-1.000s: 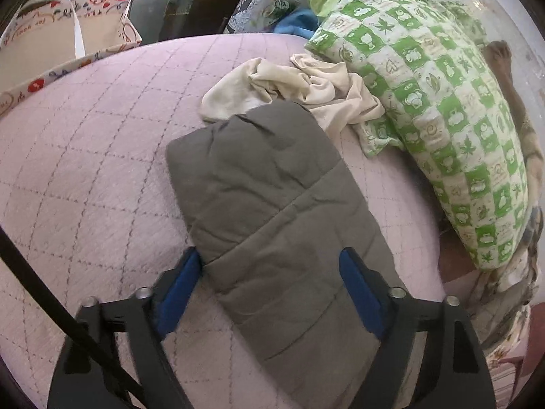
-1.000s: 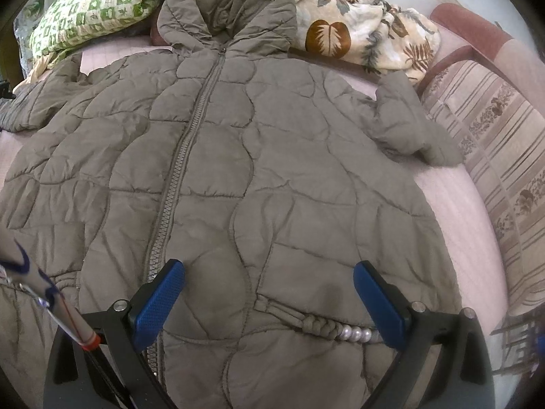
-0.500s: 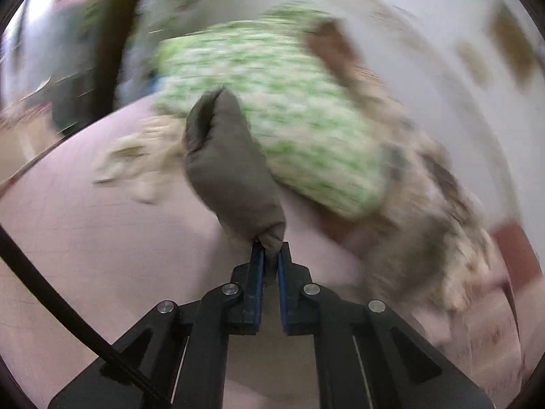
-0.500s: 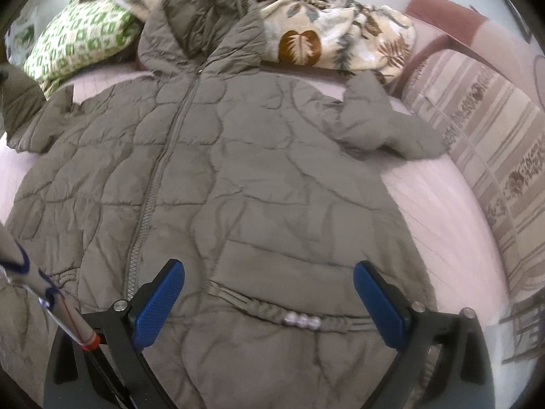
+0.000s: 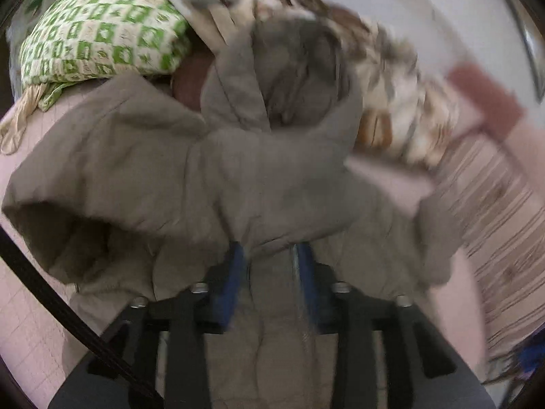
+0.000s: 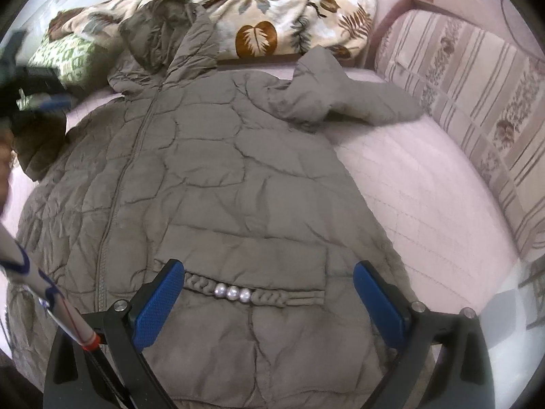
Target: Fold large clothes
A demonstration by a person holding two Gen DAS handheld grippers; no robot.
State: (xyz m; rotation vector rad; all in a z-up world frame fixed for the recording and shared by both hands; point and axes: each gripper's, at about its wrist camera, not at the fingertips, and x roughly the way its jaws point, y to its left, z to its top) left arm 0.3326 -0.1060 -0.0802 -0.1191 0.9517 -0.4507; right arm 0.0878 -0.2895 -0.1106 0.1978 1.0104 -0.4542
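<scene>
A grey-brown quilted hooded jacket (image 6: pixel 218 184) lies front up on the pink bed, zipper closed, hood at the far end. Its right sleeve (image 6: pixel 344 102) lies bent at the far right. My right gripper (image 6: pixel 269 289) is open and empty, hovering over the pocket with three pearls (image 6: pixel 233 293). In the left wrist view my left gripper (image 5: pixel 269 259) holds the left sleeve (image 5: pixel 112 177) lifted over the jacket's chest; the jaws stand a little apart with cloth between them. The view is blurred. The left gripper also shows at the far left in the right wrist view (image 6: pixel 37 102).
A green patterned pillow (image 5: pixel 102 30) and a leaf-print blanket (image 6: pixel 272 24) lie at the head of the bed. A striped cushion (image 6: pixel 477 95) runs along the right side. Bare pink quilt (image 6: pixel 425 204) shows right of the jacket.
My left gripper shut on the left sleeve's end, lifted it and swung it right over the jacket; its jaws now stand wider. My right gripper drew back toward the hem, still open.
</scene>
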